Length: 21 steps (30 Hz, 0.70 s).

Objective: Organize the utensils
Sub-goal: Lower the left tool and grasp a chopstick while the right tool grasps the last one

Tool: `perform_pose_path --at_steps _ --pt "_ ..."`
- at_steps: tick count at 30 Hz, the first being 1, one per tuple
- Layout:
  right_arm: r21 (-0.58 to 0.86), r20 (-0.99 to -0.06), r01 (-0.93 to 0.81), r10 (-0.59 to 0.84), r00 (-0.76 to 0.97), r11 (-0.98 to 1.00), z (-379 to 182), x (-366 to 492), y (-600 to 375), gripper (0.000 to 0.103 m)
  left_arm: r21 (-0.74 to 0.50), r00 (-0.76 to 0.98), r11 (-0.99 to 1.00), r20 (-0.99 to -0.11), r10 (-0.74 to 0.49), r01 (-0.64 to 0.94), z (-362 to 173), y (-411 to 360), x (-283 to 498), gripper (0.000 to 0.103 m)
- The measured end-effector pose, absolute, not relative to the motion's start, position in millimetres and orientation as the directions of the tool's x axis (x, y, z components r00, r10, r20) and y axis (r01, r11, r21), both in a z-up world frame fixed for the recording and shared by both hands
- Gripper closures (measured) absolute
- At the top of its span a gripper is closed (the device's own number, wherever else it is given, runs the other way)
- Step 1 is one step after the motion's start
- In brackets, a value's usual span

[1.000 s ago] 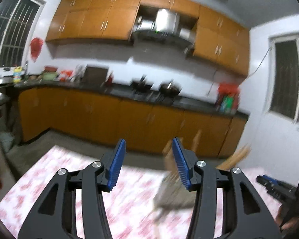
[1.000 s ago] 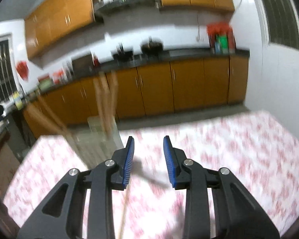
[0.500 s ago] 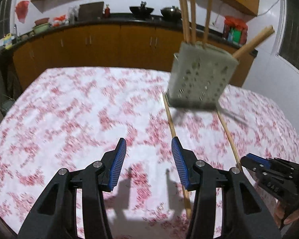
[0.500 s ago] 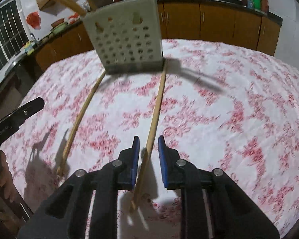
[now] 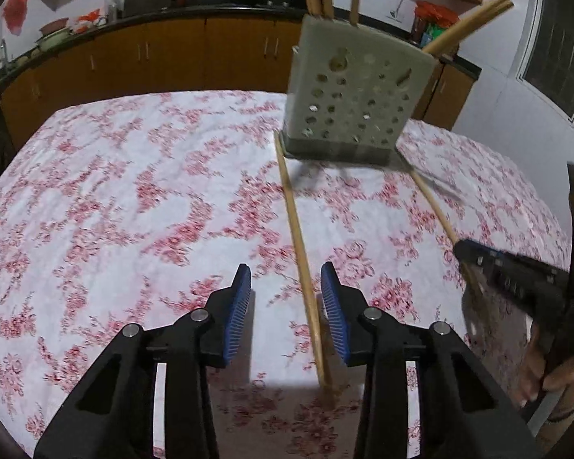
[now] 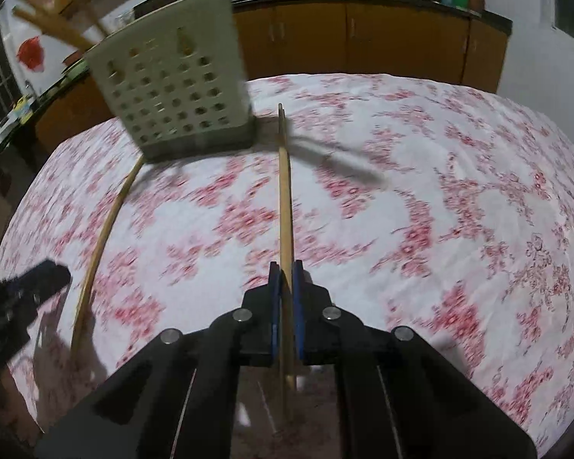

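Note:
A pale perforated utensil holder (image 5: 348, 107) (image 6: 180, 88) stands at the far side of the table with several wooden chopsticks sticking out of it. Two loose chopsticks lie on the cloth in front of it. One chopstick (image 5: 302, 260) runs between the jaws of my left gripper (image 5: 286, 267), nearer the right pad; the jaws are closing and neither pad presses it. My right gripper (image 6: 285, 264) is shut on the other chopstick (image 6: 285, 199), near its close end. Each gripper shows in the other's view: the right gripper (image 5: 463, 248) and the left gripper (image 6: 53, 271).
A red-and-white floral cloth (image 5: 134, 191) covers the table. Orange kitchen cabinets (image 5: 172, 57) with a dark counter run behind it, with pans and bottles on top. A hand (image 5: 547, 375) holds the right gripper at the lower right.
Both grippers tipped down from the cabinets toward the table and sank to the loose chopsticks. The right jaws closed on one chopstick; the left jaws narrowed around the other.

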State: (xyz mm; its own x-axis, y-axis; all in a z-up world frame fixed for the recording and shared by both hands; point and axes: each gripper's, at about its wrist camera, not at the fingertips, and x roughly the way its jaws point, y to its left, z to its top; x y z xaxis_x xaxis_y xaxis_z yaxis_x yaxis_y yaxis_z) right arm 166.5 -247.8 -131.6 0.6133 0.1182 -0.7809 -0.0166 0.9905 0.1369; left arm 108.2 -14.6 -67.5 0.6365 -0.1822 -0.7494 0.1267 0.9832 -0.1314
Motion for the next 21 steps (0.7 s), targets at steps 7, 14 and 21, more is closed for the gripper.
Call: perform_pose_path --at_steps 7,14,21 --pt "0.140 -0.780 -0.006 0.114 0.616 0.990 -133 169 -255 0.095 -0.114 0.603 0.984 -0.779 -0.173 0.136 -79 -24 111 0.067" --pt "0.118 -0.775 -0.009 0.098 0.624 0.993 -135 173 -252 0.095 -0.055 0.603 0.990 -0.789 -0.122 0.128 -83 -28 119 0.094" --pt "0.112 -0.774 -0.003 0.089 0.627 0.994 -136 181 -255 0.095 -0.057 0.595 0.995 -0.797 -0.098 0.088 -82 -12 144 0.095"
